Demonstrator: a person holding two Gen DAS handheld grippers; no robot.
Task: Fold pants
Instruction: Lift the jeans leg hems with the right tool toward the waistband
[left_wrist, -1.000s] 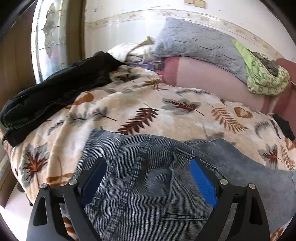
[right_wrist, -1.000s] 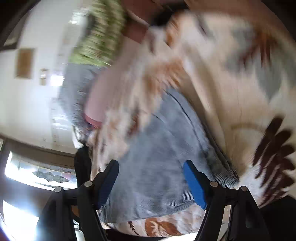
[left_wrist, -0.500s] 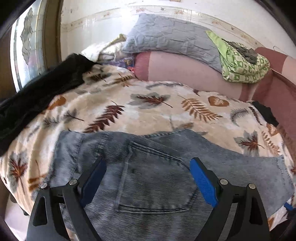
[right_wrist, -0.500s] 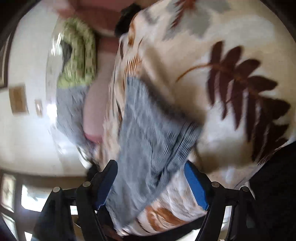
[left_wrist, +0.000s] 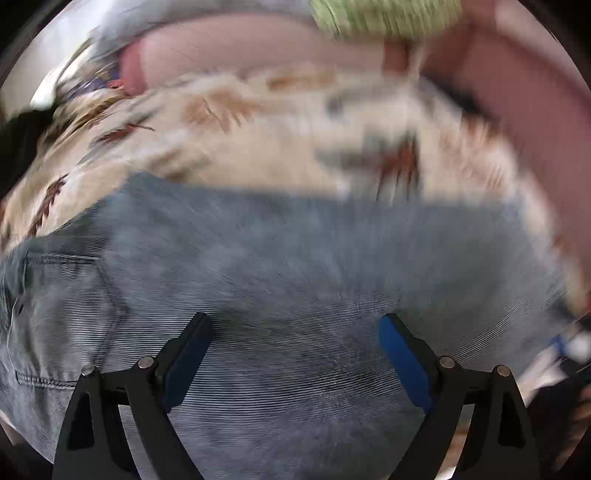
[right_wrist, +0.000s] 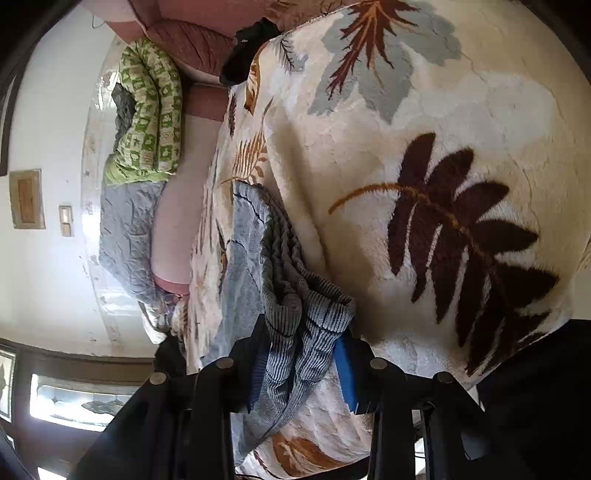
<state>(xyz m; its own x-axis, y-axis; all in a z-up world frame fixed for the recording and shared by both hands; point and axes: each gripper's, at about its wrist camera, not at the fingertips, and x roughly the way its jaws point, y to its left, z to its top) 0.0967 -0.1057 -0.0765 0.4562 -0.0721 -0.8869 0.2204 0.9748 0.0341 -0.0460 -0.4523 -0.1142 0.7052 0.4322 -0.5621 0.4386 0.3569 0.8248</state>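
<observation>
Grey-blue denim pants (left_wrist: 295, 258) lie spread across a cream blanket with leaf prints (left_wrist: 258, 147). The left wrist view is blurred by motion. My left gripper (left_wrist: 295, 325) hangs open just above the leg of the pants, with the back pocket off to its left and nothing between its fingers. In the right wrist view the leg end of the pants (right_wrist: 295, 332) is bunched up at the blanket's (right_wrist: 443, 110) edge. My right gripper (right_wrist: 301, 354) is closing, and its blue pads press on that bunched hem from both sides.
Along the wall lie a green patterned cushion (right_wrist: 151, 110), a grey quilted pillow (right_wrist: 125, 229) and a pink bolster (right_wrist: 173, 221). A black garment (right_wrist: 247, 48) sits at the blanket's far corner. Another dark garment (left_wrist: 18, 140) lies at the left, by a window (right_wrist: 74, 402).
My left gripper swept right along the pants, so the back pocket slid to the left edge of its view. The right gripper's jaws went from wide apart to closed on the hem.
</observation>
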